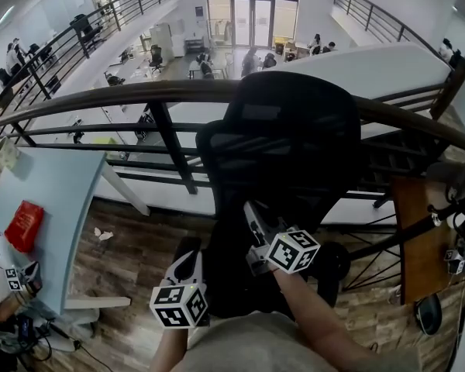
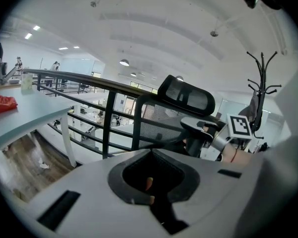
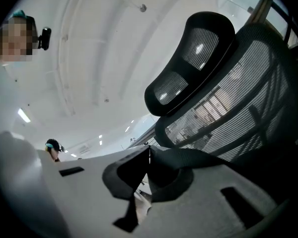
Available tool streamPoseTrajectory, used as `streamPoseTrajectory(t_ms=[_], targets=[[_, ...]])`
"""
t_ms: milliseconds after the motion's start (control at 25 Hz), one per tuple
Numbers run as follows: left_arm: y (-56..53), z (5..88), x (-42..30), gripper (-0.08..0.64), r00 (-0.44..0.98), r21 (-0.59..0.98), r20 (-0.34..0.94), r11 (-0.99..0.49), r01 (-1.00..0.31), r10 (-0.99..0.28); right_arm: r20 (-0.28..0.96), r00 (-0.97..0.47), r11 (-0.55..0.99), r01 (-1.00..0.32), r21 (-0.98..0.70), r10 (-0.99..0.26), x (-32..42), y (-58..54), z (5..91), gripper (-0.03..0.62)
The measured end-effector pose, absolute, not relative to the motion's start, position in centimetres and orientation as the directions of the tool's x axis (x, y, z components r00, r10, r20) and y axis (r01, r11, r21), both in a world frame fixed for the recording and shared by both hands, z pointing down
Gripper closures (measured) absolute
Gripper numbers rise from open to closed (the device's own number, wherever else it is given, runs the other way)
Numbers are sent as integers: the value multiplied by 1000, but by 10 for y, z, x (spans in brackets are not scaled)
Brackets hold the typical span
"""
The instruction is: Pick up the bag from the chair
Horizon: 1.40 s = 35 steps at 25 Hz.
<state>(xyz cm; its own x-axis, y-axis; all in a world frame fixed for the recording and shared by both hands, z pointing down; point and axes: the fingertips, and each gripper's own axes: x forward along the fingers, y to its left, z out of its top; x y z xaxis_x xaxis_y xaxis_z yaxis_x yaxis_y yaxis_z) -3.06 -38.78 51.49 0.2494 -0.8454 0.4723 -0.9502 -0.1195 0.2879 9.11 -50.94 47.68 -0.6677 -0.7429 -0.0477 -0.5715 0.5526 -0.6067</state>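
1. Right gripper [image 3: 149,150]: jaws together, clamped on a dark strap [image 3: 208,157]. The strap runs from the jaw tips off to the right, in front of the mesh back of the chair [image 1: 294,146]. I take it for the bag's strap.
2. Bag: its body cannot be told apart from the black chair in the head view, dark on dark. I judge that it sits on the seat, below and ahead of the right gripper. Only the strap shows clearly.
3. Left gripper [image 1: 187,253]: jaws together, nothing between them. It hangs low at the left of the seat, apart from the chair.
4. Step in hand: the lift. Raise the right gripper straight up until the strap goes taut, then go slowly. The hold looks to be right at the jaw tips, so a jerk could pull the webbing out.
5. Once the weight is off the seat, draw the bag toward the body, clear of the chair back, since a loose strap could snag there.
6. If the bag swings, open the left gripper and steady the bag from below.
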Motion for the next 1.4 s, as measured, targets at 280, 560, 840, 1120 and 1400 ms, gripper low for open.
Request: streamPoseTrajectory(t_ms=[280, 560, 840, 1120, 1400], targets=[[-388, 511, -25, 555, 269, 294, 465, -140, -946, -844, -53, -660, 535, -556, -636, -749, 93, -496, 468, 591], [-378, 508, -18, 555, 304, 304, 449, -177, -936, -840, -62, -654, 532, -553, -642, -754, 96, -472, 458, 591], [-364, 501, -20, 555, 336, 318, 431, -207, -925, -838, -61, -649, 525, -553, -646, -759, 94, -446, 446, 591], [-350, 496, -19, 555, 371, 323, 423, -245, -914, -827, -63, -628, 506, -561, -655, -776, 98, -421, 438, 591], [-333, 489, -15, 555, 418, 324, 415, -298, -898, -808, -61, -609, 491, -571, -658, -791, 102, -393, 428, 591]])
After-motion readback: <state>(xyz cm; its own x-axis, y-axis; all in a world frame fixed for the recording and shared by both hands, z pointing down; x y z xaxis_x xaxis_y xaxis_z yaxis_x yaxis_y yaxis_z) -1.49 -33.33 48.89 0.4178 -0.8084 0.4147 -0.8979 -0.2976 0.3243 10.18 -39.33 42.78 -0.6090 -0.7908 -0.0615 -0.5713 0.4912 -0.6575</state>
